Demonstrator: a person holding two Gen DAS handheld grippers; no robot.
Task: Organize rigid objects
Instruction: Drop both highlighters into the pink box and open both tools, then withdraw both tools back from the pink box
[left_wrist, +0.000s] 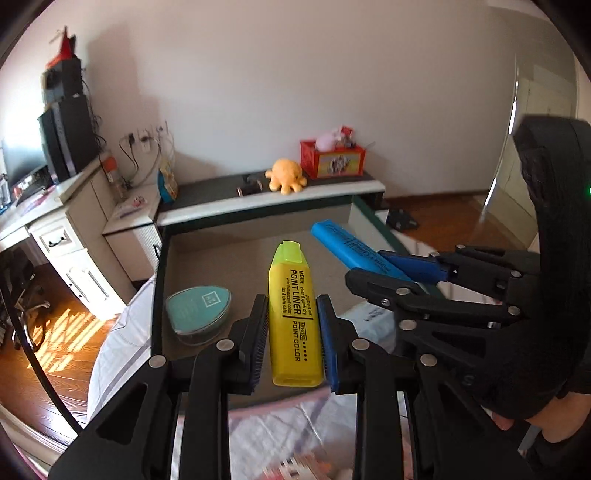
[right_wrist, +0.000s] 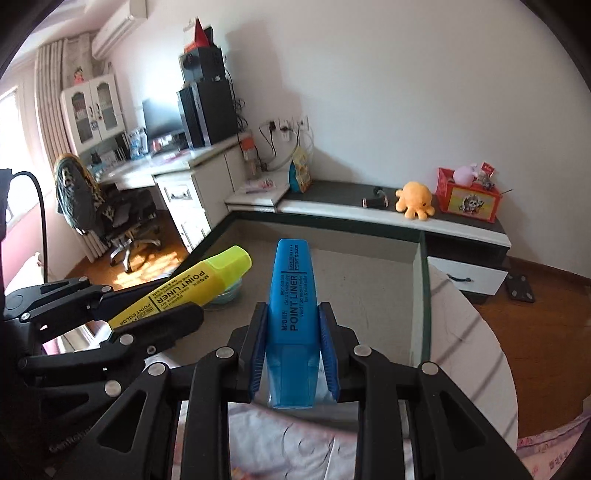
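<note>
My left gripper (left_wrist: 293, 306) is shut on a yellow highlighter (left_wrist: 293, 314), cap pointing away, held above a shallow grey tray (left_wrist: 207, 258) with dark green walls. My right gripper (right_wrist: 291, 314) is shut on a blue highlighter (right_wrist: 291, 314), also held over the tray (right_wrist: 369, 295). In the left wrist view the right gripper (left_wrist: 373, 264) comes in from the right with the blue highlighter (left_wrist: 343, 243). In the right wrist view the left gripper (right_wrist: 155, 314) comes in from the left with the yellow highlighter (right_wrist: 192, 284). A teal oval case (left_wrist: 197, 308) lies in the tray's left part.
The tray rests on a bed with pale bedding (left_wrist: 122, 347). Behind it a low cabinet (right_wrist: 369, 218) carries an orange plush octopus (right_wrist: 413, 199) and a red box (right_wrist: 467, 195). A desk with a monitor (right_wrist: 162, 118) and an office chair (right_wrist: 110, 214) stand to the left.
</note>
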